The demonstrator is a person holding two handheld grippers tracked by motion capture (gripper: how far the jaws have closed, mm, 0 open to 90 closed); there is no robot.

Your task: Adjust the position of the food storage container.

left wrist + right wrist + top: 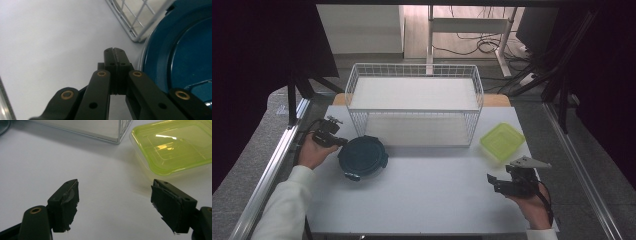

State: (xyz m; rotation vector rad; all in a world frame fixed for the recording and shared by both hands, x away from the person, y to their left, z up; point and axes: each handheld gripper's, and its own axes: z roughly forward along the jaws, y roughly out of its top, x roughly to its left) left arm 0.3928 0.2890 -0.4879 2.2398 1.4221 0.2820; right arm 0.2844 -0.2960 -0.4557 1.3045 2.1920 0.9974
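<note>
Left gripper (115, 50) clenched on nothing, round blue container (180, 57) just beside its tips; right gripper (115, 205) spread wide, green-lidded box (172, 145) ahead, apart

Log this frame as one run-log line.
left gripper: shut, beside round dark-blue lidded container | right gripper: open, empty, facing square lime-green plastic container | white wire rack: behind

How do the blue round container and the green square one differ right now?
Shape and colour: the blue container is round, dark and opaque; the green container is square and translucent yellow-green.
Place: the blue one sits at the wire basket's left front corner, the green one off its right front corner.
Grippers: the shut left gripper is beside the blue rim; the open right gripper faces the green one, apart.
Both are lidded and rest on the table.
</note>
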